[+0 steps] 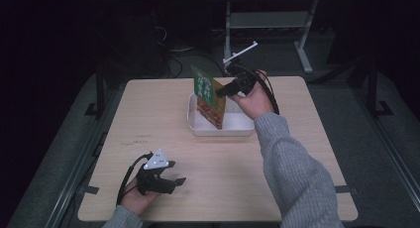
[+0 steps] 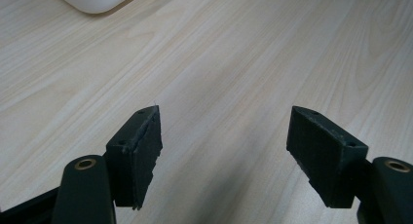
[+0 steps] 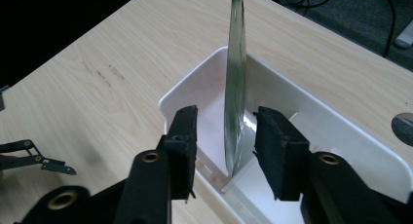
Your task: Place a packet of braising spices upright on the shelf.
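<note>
where packet stands, tray walls

The whole table is seen from above and behind by the high view, facing forward. The tabletop is skimmed closely by the left gripper view, a white tray corner at upper left. That tray, central in the high view, is looked down into closely by the right gripper view.

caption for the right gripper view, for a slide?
Right gripper, jaws open on either side of an upright snack packet standing in a white tray.
</note>
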